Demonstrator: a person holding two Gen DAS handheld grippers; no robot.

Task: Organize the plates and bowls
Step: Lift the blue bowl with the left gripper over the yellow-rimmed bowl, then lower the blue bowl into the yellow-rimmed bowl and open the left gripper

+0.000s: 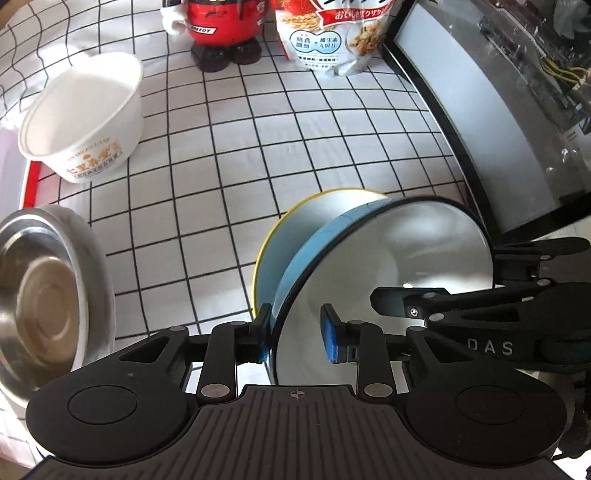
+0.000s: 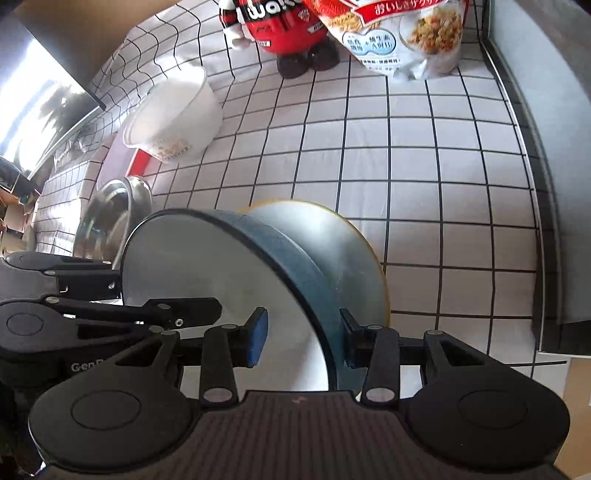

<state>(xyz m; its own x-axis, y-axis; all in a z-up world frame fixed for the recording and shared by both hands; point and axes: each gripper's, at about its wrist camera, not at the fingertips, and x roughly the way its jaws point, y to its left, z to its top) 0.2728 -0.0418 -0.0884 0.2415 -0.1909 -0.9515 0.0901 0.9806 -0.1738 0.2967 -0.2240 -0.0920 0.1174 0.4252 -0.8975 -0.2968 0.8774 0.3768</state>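
White cloth ruled with a black grid (image 1: 258, 147) is covering the desk, and a dark-framed appliance with a pale front panel (image 1: 461, 110) is standing along its far right edge. At the back, a red round-bodied toy figure with black feet (image 1: 225, 29) is standing just beside a white and red cereal bag printed with Japanese text (image 1: 332, 37). A white paper bowl with orange printing on its side (image 1: 85, 125) is sitting tilted toward the left, with a red-edged object (image 1: 31, 184) just beside its base. A shiny stainless steel bowl (image 1: 40, 288) is showing at the near left, blurred. Between the two grippers, a blue bowl with a white inside and a dark rim (image 1: 388, 258) is being held up on its side above the cloth, and a pale blue plate with a yellow rim (image 1: 295, 229) is sitting tilted against its underside. The left gripper (image 1: 295, 334) is straddling the bowl's rim, one blue pad (image 1: 264, 332) pressing the outer wall and the other inside the bowl, though contact on the inner side is not clear. The right gripper (image 2: 301, 339) is gripping the opposite side of the same rim, its jaws closed on the wall, as the right wrist view is showing.
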